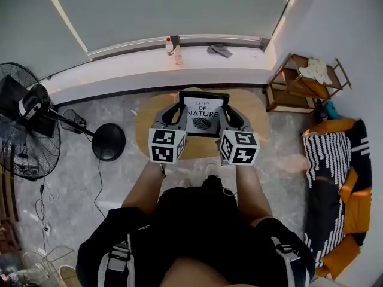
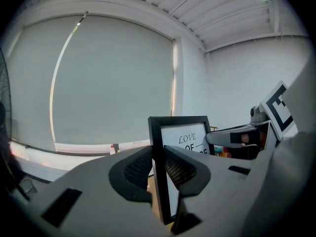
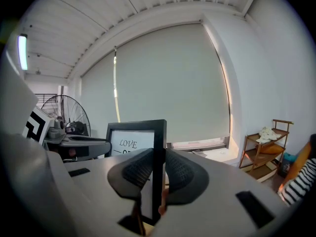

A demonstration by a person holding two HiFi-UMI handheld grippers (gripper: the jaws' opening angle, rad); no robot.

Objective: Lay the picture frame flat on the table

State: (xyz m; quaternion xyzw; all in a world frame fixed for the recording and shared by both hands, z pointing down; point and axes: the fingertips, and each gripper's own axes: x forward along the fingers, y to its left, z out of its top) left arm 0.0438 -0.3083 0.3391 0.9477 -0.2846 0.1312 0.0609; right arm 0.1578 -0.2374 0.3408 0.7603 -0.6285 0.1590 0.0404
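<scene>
Held upright over the round wooden bench point(image 1: 146, 124): black rectangular picture frame with white print point(image 1: 203, 115). The left hand-held gripper point(image 1: 179, 113) pinches its left edge and the right hand-held gripper point(image 1: 227, 115) pinches its right edge. Pads press on both faces.

Your left forearm point(image 1: 145, 190) and right forearm point(image 1: 250, 190) reach forward side by side. Your left gripper point(image 1: 178, 117) clamps the left edge of the picture frame point(image 1: 203, 117); your right gripper point(image 1: 228, 117) clamps its right edge.
</scene>
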